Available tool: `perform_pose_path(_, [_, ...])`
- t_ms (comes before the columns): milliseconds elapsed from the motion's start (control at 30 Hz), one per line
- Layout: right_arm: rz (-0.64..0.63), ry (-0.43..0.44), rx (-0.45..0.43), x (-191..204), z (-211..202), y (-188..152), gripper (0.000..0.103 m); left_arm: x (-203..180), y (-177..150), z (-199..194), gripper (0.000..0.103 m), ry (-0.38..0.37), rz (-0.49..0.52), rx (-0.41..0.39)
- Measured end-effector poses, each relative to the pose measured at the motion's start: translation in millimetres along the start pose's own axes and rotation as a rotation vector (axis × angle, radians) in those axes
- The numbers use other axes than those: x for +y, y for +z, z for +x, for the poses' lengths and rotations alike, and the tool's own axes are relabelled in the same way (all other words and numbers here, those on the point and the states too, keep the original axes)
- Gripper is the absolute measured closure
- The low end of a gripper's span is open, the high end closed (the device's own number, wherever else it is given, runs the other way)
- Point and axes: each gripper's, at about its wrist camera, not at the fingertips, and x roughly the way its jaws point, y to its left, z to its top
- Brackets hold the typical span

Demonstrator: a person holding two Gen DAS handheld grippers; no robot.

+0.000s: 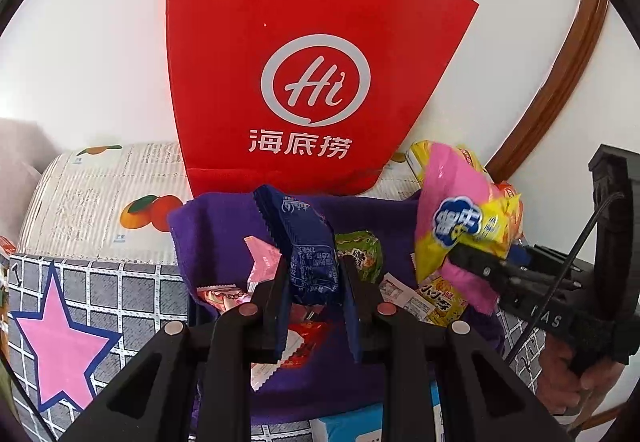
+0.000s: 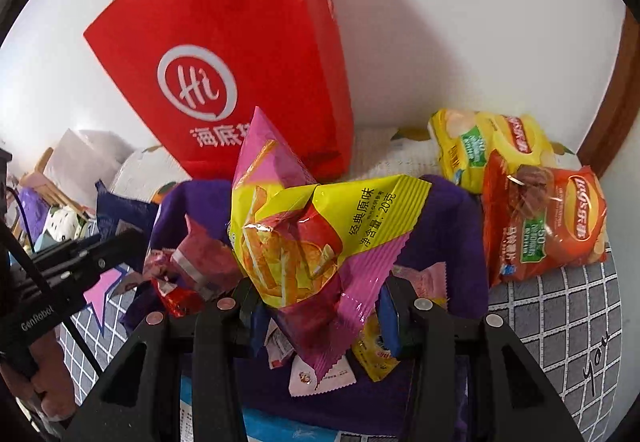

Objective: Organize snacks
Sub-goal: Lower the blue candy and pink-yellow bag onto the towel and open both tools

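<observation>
My left gripper [image 1: 316, 282] is shut on a dark blue snack packet [image 1: 310, 242], which stands up between the fingers over the purple fabric bin [image 1: 216, 238]. My right gripper [image 2: 320, 298] is shut on a pink and yellow snack bag [image 2: 304, 226], held above the same purple bin [image 2: 452, 226]. In the left wrist view the right gripper [image 1: 464, 258] comes in from the right with the pink and yellow bag [image 1: 460, 218]. The right wrist view shows the left gripper [image 2: 128, 242] with the blue packet [image 2: 124, 210] at the left. Several small wrapped snacks lie inside the bin.
A red paper bag [image 1: 312, 62] stands against the white wall behind the bin. A yellow chip bag [image 2: 488, 146] and an orange-red chip bag [image 2: 548, 218] lie to the right on the checked cloth [image 2: 560, 322]. A pink star [image 1: 60, 342] marks the cloth at left.
</observation>
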Motion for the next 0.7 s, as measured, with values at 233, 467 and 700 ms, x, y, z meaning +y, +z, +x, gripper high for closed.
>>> perform_pose_path(233, [-0.023, 0.023, 0.061, 11, 16, -4, 0.058, -2, -1, 4, 0.081, -0.007, 0.003, 0.011])
perform_pose_path(467, [-0.071, 0.088, 0.090, 24, 24, -9, 0.058, 2, -1, 4, 0.081, -0.012, -0.007, 0.012])
perform_pose_path(700, [-0.139, 0.049, 0.141, 38, 37, -13, 0.057, 2, -1, 3, 0.081, -0.009, -0.005, 0.010])
